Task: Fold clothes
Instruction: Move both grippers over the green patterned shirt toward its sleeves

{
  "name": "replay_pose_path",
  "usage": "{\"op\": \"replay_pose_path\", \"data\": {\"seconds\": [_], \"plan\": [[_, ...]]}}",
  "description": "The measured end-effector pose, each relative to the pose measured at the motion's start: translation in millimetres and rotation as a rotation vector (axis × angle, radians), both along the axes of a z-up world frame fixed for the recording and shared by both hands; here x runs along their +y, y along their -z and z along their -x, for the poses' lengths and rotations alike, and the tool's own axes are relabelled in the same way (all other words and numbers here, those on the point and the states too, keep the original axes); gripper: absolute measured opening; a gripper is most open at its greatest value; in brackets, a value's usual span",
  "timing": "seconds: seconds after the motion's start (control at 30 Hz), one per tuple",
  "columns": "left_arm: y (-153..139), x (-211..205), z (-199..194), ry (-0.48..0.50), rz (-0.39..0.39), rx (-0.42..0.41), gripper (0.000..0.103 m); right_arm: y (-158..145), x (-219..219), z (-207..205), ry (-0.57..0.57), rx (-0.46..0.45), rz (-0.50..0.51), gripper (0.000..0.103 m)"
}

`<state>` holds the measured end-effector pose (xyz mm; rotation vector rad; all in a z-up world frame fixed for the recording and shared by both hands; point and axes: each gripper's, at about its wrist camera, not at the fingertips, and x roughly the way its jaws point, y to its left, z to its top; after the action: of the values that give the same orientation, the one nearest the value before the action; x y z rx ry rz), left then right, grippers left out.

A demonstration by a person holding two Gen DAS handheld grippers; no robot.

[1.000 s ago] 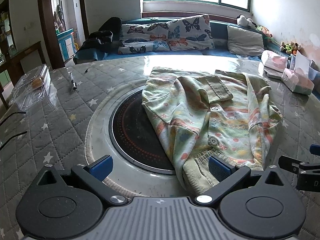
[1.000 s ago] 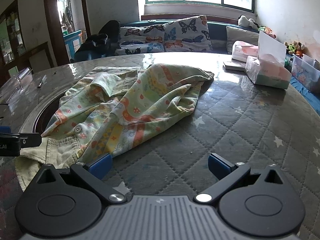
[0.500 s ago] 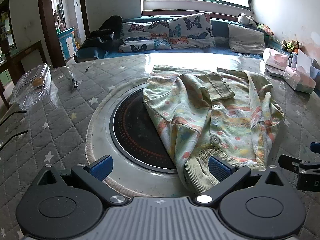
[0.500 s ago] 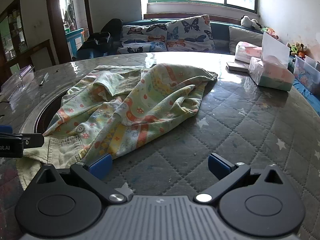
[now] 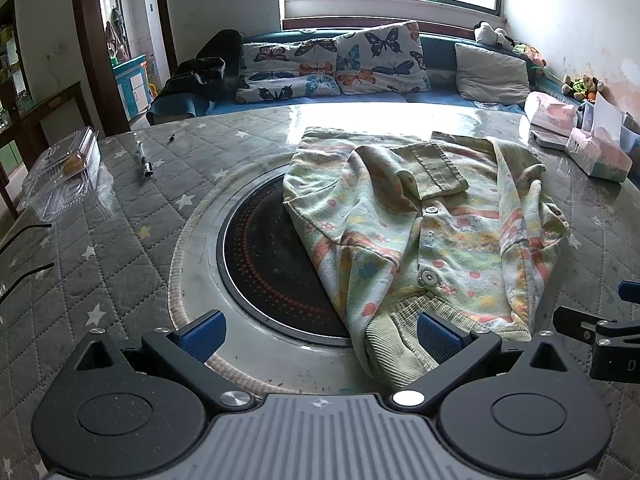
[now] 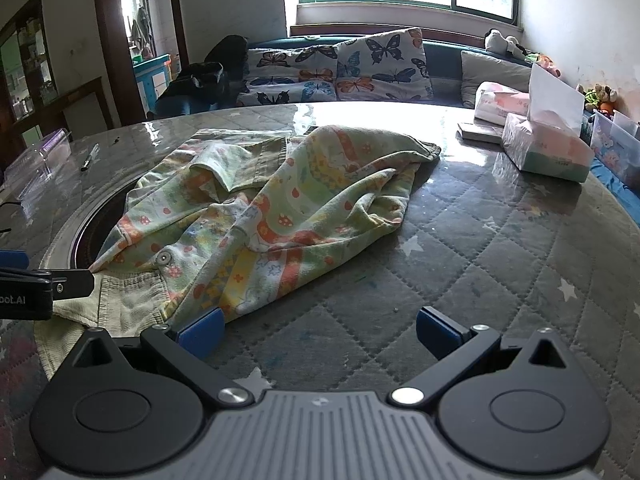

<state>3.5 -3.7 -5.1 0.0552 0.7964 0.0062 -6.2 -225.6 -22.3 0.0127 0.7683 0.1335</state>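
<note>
Left tool and right tool, both spread wide and holding nothing, are hovering over the quilted bench. The left tool's side is showing partial lettering, "bot.AI". One printed shirt is lying crumpled on the bench just ahead of both tools, its ribbed hem beside the left tool's right finger and the right tool's left finger, partly covering one round dark hob. Farther off are sitting one pen, one clear box, and two tissue packs.
</note>
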Motion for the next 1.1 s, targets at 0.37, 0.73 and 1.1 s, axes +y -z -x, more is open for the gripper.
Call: {"op": "replay_pose_path", "data": {"seconds": [0.37, 0.73, 1.1], "plan": [[1.4, -0.9, -1.8, -0.002, -0.002, 0.006, 0.103, 0.3, 1.5, -0.9, -0.003, 0.003, -0.004, 0.103], [3.0, -1.7, -3.1, -0.003, -0.002, 0.013, 0.103, 0.8, 1.5, -2.0, -0.002, 0.008, -0.006, 0.103], [3.2, -1.6, -3.5, -0.002, -0.002, 0.010, 0.103, 0.8, 2.5, -1.4, -0.001, 0.008, -0.007, 0.103]]}}
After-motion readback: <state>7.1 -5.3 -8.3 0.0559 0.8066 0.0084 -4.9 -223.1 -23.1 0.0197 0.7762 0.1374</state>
